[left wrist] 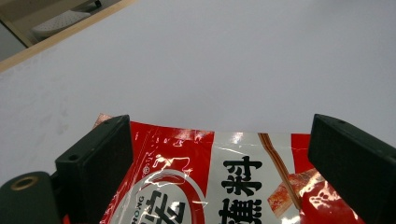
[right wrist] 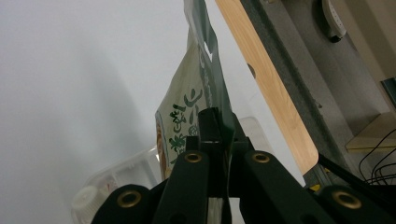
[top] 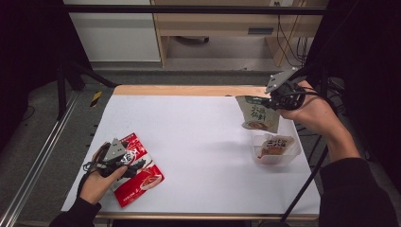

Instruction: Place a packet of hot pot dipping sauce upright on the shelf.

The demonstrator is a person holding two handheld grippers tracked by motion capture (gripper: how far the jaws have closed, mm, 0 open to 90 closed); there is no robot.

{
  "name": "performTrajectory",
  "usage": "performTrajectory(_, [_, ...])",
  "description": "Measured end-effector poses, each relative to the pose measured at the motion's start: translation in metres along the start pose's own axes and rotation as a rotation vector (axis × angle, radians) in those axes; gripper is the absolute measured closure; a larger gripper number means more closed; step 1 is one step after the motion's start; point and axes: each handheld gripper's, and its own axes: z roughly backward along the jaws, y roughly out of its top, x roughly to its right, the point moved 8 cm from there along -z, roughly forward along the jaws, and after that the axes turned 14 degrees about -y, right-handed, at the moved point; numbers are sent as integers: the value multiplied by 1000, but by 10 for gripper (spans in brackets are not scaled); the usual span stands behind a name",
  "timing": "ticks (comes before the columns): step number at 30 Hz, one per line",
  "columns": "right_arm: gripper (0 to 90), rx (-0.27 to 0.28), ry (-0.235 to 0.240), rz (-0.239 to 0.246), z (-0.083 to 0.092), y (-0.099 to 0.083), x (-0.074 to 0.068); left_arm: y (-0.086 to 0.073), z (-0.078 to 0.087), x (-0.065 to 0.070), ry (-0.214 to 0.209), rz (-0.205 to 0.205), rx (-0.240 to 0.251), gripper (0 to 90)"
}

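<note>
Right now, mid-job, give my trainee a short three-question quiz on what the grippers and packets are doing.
1. True or false: the right gripper is shut on the green-and-white packet.
2. What lies between the left gripper's open jaws?
3. Below the lifted packet on the white table sits: A) a clear plastic pack, B) a mug, C) a book.

Key: 1 true; 2 the red packet, flat on the table; 3 A.

The red packet (left wrist: pixel 224 182) at the bottom of the left gripper view is super glossy foil-like plastic, crinkly with glare spots. The green-and-cream pouch (top: pixel 257 112) at upper right of the high view looks like smoother, semi-gloss plastic film. Clear plastic tray (top: pixel 276 149) below it. The tabletop (top: pixel 198 142) is matt white, with a wood edge (top: pixel 189 90) along the back.
</note>
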Motion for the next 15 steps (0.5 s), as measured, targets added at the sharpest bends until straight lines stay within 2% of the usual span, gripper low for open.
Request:
performTrajectory(6, [900,1,14,-13,1,-11,-8,-1,0,0,0,-6,-9,68])
performTrajectory(14, [900,15,70,4,3,-21,-10,-1,-1,-1,3,5,-8,68])
performTrajectory(15, [900,18,76,-7,3,-22,-10,-2,-1,-1,0,7,-8,68])
